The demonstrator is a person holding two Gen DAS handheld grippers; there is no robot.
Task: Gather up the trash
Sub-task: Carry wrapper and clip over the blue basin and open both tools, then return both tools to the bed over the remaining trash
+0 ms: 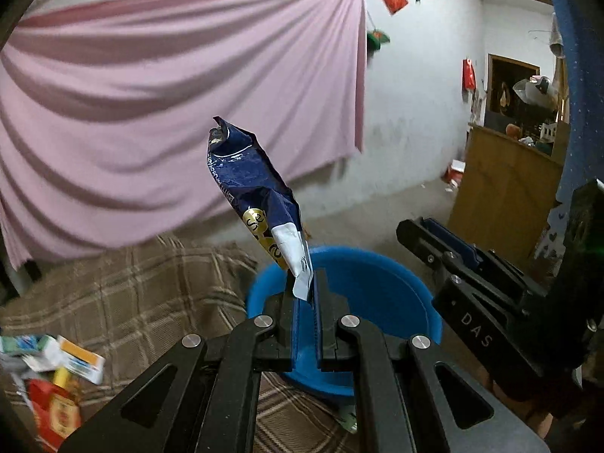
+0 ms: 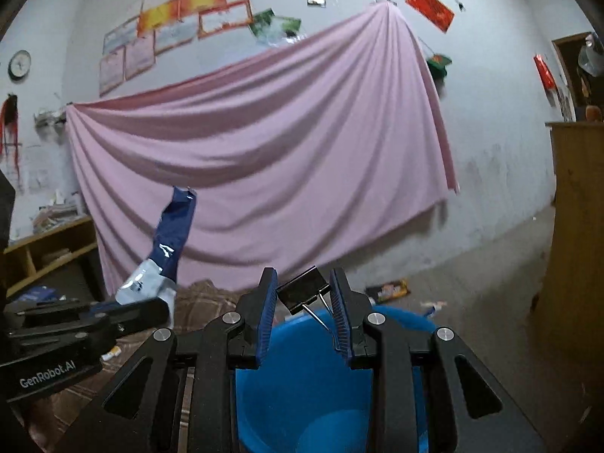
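Two loads: left tool clamped on limp, crinkly snack wrapper's corner; right tool grips stiff binder clip — keep your squeeze over basin.

Your back wall: whitewashed, scuffed and stained low down. Pink sheet pinned across it, sagging in folds. Above sheet, row of framed certificates; round clock far left; red paper upper right. Your left: low wooden shelf with stacked papers. Your right: wooden cabinet, dark doorway behind. Floor bare grey concrete. Light dim, even.
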